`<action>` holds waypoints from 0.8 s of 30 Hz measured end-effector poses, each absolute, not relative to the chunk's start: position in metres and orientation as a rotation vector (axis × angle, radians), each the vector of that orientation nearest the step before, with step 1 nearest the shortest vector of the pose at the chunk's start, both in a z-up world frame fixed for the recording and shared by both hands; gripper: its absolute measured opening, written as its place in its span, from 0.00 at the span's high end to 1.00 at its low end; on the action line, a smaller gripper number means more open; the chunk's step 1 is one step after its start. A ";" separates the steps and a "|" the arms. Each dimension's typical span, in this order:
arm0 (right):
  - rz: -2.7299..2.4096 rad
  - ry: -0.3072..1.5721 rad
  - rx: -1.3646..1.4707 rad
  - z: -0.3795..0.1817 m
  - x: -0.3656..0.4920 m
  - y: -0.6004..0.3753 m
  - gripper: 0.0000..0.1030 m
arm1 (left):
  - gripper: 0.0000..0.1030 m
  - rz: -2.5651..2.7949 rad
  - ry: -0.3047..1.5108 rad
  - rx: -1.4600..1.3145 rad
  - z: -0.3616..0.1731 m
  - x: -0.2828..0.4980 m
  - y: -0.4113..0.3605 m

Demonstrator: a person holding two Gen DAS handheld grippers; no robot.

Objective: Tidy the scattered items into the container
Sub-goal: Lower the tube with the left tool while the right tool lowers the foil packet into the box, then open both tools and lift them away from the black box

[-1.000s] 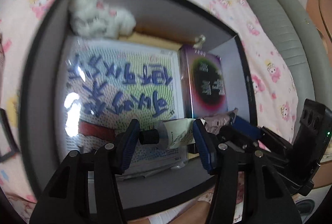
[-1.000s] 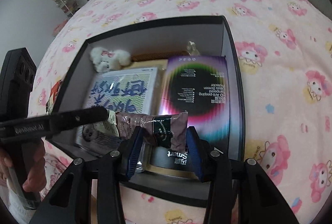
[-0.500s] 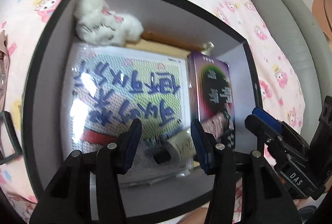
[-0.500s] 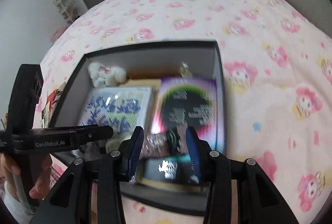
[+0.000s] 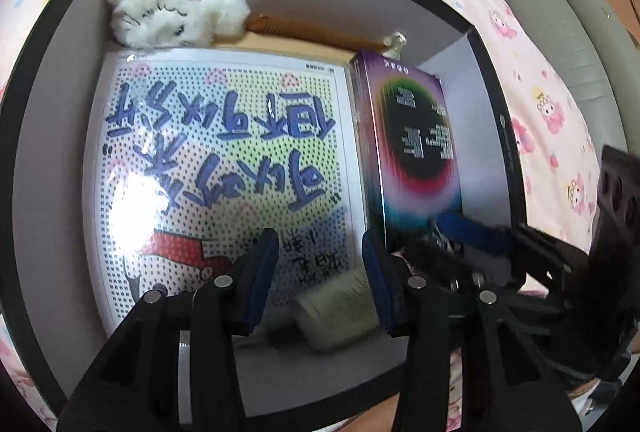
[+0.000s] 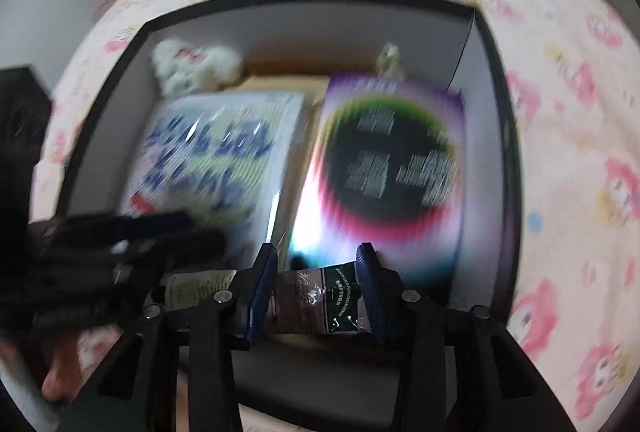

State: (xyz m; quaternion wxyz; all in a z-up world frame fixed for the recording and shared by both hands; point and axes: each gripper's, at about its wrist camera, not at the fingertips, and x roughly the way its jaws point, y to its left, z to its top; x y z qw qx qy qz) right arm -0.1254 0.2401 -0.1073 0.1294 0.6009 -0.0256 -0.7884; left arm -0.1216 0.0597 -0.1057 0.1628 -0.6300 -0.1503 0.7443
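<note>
A black box (image 5: 24,152) with a grey inside lies on a pink bedspread. It holds a white plush (image 5: 168,12), a dotted booklet (image 5: 224,168) and a purple box (image 5: 416,152). My left gripper (image 5: 320,272) is open over the box's near end; a cream tube (image 5: 340,312) lies loose on the floor below it. My right gripper (image 6: 316,288) is shut on a brown and green sachet (image 6: 320,296), low over the box's near edge, and shows in the left wrist view (image 5: 472,232) beside the purple box.
The pink patterned bedspread (image 6: 560,112) surrounds the box. A grey sofa (image 5: 560,12) stands at the far right in the left wrist view. A wooden comb (image 5: 304,30) lies along the box's far wall. The box (image 6: 508,152) has tall walls.
My left gripper has let go of the cream tube, which has dropped onto the box floor. My right gripper has moved down toward the box with the sachet held.
</note>
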 end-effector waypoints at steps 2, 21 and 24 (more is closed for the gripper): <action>-2.276 -0.087 1.744 -0.107 -0.113 0.240 0.65 | 0.58 2.110 -0.418 -1.800 -0.105 -0.117 0.063; -2.525 -0.085 1.605 -0.080 -0.099 0.250 0.64 | 0.51 2.140 -0.335 -1.881 -0.096 -0.093 0.058; -2.551 -0.067 1.599 -0.080 -0.100 0.251 0.63 | 0.51 2.040 -0.387 -1.858 -0.099 -0.096 0.070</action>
